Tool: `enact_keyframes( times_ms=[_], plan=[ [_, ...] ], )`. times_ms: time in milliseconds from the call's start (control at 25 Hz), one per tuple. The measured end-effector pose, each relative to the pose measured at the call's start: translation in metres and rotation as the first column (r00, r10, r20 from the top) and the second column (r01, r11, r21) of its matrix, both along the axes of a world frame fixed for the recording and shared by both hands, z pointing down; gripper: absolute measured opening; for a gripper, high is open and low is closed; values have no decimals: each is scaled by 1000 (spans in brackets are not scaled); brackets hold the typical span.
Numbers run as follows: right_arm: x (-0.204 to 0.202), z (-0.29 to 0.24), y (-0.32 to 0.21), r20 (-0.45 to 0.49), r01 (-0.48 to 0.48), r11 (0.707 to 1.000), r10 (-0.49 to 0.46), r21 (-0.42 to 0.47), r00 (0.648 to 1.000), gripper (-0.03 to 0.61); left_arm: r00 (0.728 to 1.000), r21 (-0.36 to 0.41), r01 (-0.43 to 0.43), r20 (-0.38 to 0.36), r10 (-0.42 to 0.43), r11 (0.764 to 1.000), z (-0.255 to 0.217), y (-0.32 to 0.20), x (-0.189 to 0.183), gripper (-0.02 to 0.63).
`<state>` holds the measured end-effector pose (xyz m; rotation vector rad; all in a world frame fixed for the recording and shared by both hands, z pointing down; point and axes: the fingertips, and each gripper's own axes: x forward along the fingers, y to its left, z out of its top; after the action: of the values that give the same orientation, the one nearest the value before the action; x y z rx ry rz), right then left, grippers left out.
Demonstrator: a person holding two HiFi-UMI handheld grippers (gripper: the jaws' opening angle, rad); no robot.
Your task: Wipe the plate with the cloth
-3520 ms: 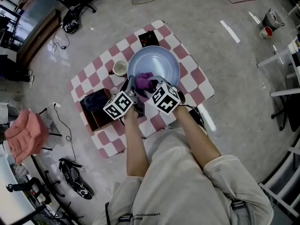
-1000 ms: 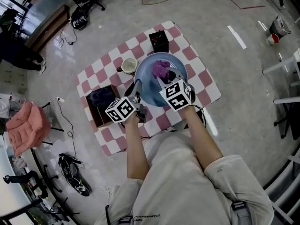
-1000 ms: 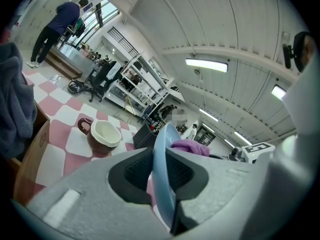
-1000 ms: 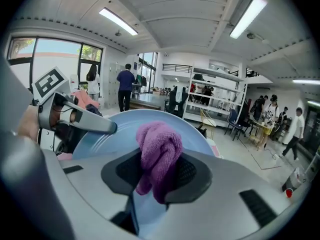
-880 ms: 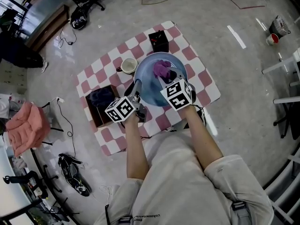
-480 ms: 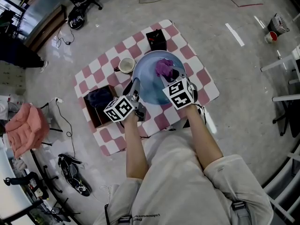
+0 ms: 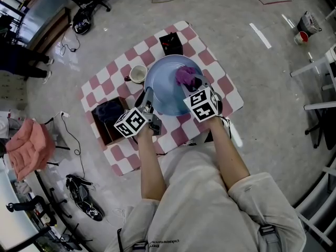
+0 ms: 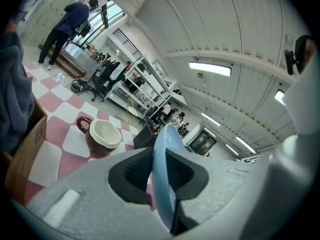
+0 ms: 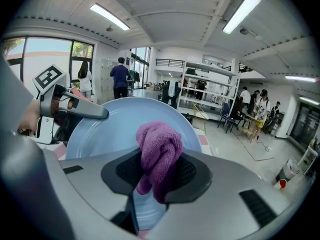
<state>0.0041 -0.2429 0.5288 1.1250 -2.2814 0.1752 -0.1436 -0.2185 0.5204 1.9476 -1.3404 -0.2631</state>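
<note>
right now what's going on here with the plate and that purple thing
A person kneeling over a pink-and-white checkered mat holds a gripper in each hand. The left gripper is shut on the rim of a light-blue round plate, steadying it. The right gripper pinches a purple terry cloth between its fingers, over the plate's inner face, so wiping looks under way. A brown mug stands on the mat beside the plate.

The right gripper (image 7: 193, 83) hides part of the plate (image 7: 163, 85); contents of the black box (image 7: 171, 42) seem indiscernible.
</note>
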Motion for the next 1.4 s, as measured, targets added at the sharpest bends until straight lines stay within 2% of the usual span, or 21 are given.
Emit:
enact_keyframes(
  times_ms=[240, 480, 800, 1160, 1400],
  plan=[
    [7, 5, 1, -9, -9, 1000, 9, -8, 1000, 135, 1000, 29, 0, 19, -1, 1000, -8, -6, 2, 51],
    [11, 7, 4, -23, -2, 1000, 2, -8, 1000, 135, 999, 19, 40, 15, -40, 999, -6, -10, -2, 51],
    [6, 5, 10, -78, 78, 997, -76, 17, 994, 135, 994, 36, 101, -50, -99, 994, -12, -20, -5, 52],
    [-19, 9, 28, -117, 208, 978, -205, 21, 972, 135, 991, 29, 123, -61, -121, 992, -11, -23, -3, 52],
    [-24, 9, 33, -121, 243, 970, -238, 29, 964, 135, 990, 28, 127, -67, -125, 992, -9, -23, 0, 52]
  ],
)
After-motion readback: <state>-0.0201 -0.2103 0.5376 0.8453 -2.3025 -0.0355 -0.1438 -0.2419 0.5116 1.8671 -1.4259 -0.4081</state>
